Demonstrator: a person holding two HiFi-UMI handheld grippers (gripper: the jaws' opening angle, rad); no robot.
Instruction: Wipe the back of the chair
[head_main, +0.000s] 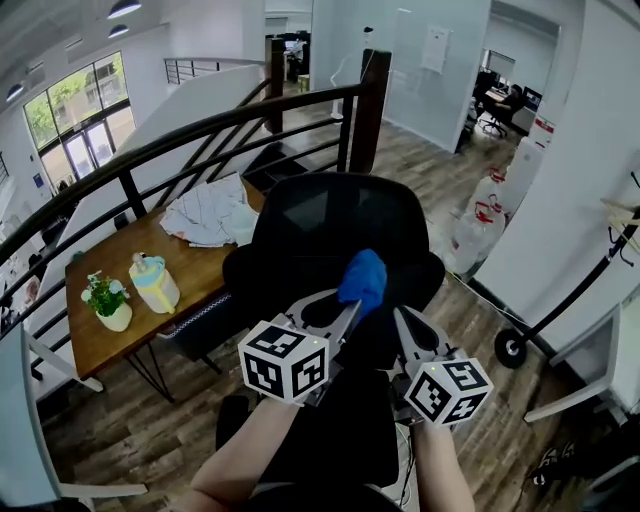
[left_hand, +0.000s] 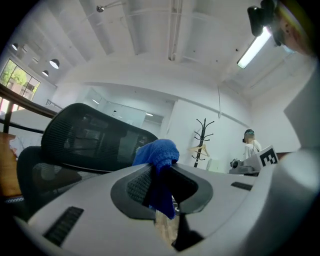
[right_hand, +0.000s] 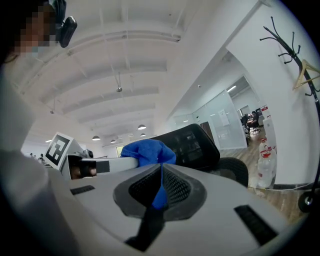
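A black mesh office chair (head_main: 345, 215) stands at centre, at 12 o'clock from both tools. A blue cloth (head_main: 363, 278) hangs bunched before its back, pinched in the closed jaws of the left hand-held gripper (head_main: 345, 308). The right hand-held gripper (head_main: 403, 322) appears shut on a trailing corner, likely to spread it. A wooden worktop (head_main: 95, 330) crowds 9 o'clock and a railing (head_main: 200, 125) 11. Bare floor (head_main: 480, 340) opens at 3.
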